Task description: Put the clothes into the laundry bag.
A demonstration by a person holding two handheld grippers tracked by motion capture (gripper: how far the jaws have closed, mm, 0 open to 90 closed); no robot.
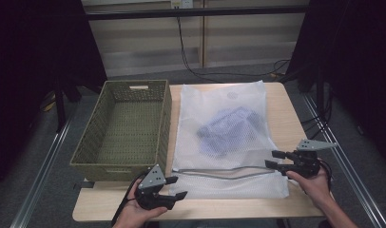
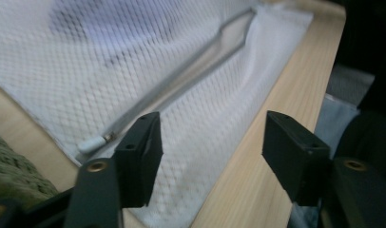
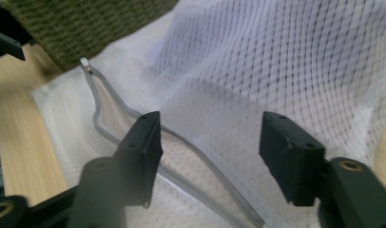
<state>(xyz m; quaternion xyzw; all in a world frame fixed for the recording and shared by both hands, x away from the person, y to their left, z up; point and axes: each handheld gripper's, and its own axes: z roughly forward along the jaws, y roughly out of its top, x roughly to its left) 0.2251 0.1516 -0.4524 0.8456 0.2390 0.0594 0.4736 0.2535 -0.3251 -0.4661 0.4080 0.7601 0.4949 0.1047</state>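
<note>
Mesh bag (image 1: 229, 137) flat on the table (image 1: 286, 114), just right of the basket (image 1: 124, 128), with a bluish garment (image 1: 226, 129) inside and the grey zipper (image 1: 224, 172) along the near edge, gaping at its right end. Left gripper (image 1: 177, 188) and right gripper (image 1: 273, 159) at the two near corners, jaws wide with nothing between them. Likely light, limp and slightly slippery, sagging and bunching if lifted from one point; best pinched on the stiffer zipper tape or seamed corners, both ends together.
</note>
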